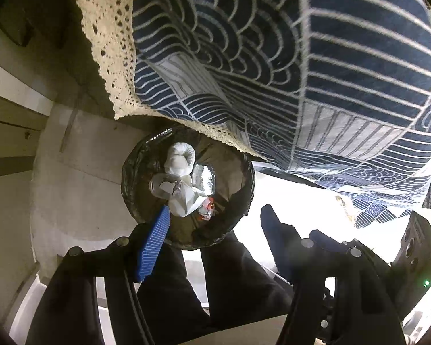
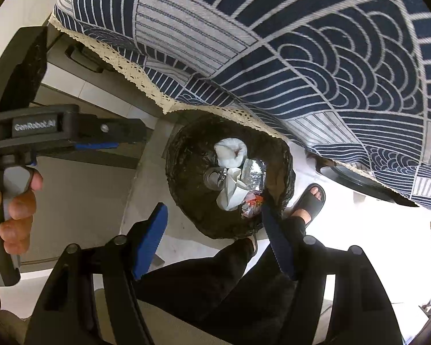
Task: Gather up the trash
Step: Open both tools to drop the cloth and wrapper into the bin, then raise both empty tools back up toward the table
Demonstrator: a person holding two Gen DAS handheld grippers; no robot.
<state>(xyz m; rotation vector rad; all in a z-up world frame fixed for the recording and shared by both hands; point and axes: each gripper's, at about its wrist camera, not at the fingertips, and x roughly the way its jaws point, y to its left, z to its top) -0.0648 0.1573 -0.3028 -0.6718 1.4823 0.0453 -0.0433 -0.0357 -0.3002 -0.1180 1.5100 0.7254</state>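
Observation:
A round bin with a black liner (image 1: 135, 172) (image 2: 181, 155) stands on the floor below the table edge. In it lie a white wad (image 1: 179, 156) (image 2: 230, 151), crumpled white paper (image 1: 184, 201) (image 2: 230, 194), a shiny foil wrapper (image 1: 205, 176) (image 2: 254, 172) and a red-and-white wrapper (image 1: 207, 211) (image 2: 251, 205). My left gripper (image 1: 215, 215) hangs open and empty above the bin. My right gripper (image 2: 214, 210) is also open and empty above it. The left gripper's body (image 2: 43, 132) shows in the right wrist view.
A blue-and-white patterned tablecloth (image 1: 273, 57) (image 2: 273, 43) with a lace edge (image 1: 106, 43) hangs over the table above the bin. The person's black-trousered legs (image 1: 215, 281) and a sandalled foot (image 2: 309, 201) stand beside the bin. Grey floor (image 1: 80, 172) lies to the left.

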